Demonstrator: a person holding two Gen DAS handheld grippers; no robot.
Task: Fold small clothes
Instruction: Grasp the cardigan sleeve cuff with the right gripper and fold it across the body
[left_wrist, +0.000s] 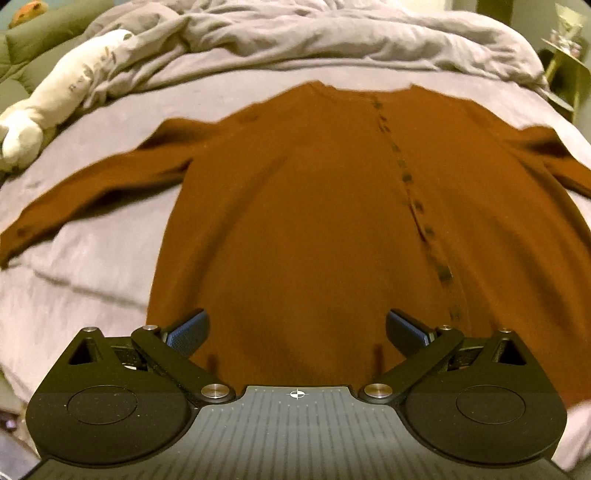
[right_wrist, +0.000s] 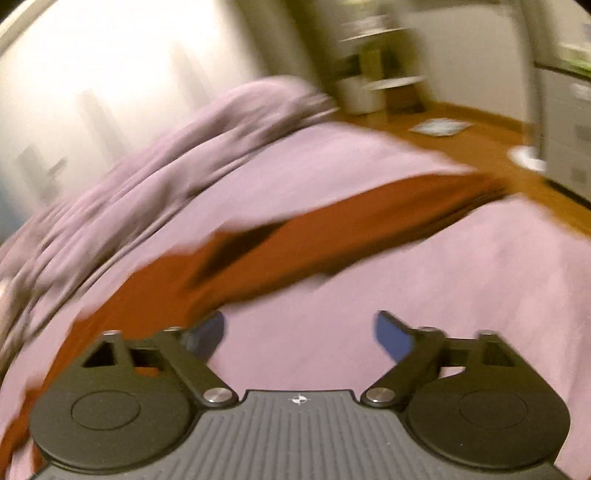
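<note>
Lying flat on the bed (left_wrist: 110, 229), front up, placket (left_wrist: 406, 177) running from collar at 12 o'clock toward hem at 6 o'clock: cardigan (left_wrist: 295, 221), rust brown, both sleeves spread out, one toward 9 o'clock, one toward 3 o'clock. Hovering over the hem, left gripper (left_wrist: 297, 332), jaws spread wide, nothing between them, pads clear of the cloth. Pointing past the body at the right sleeve (right_wrist: 351, 229), right gripper (right_wrist: 299, 336), jaws apart and empty, only bedsheet between them; sleeve stretching from 9 o'clock up toward 2 o'clock in that blurred view, cuff near the bed edge. Judged as soft knit, light, limp, likely to sag and drag when lifted, clinging a little to the sheet rather than sliding freely; no stiffness to carry a fold, so each flap needs support at two points. Best holds, by judgement: cuff or mid-sleeve for laying sleeves across the chest, then hem corners for bringing the bottom up to the collar. Pinching only the top layer risks opening the placket. Beside the bed at 10 o'clock, a pale plush toy (left_wrist: 55, 107), well apart.
</note>
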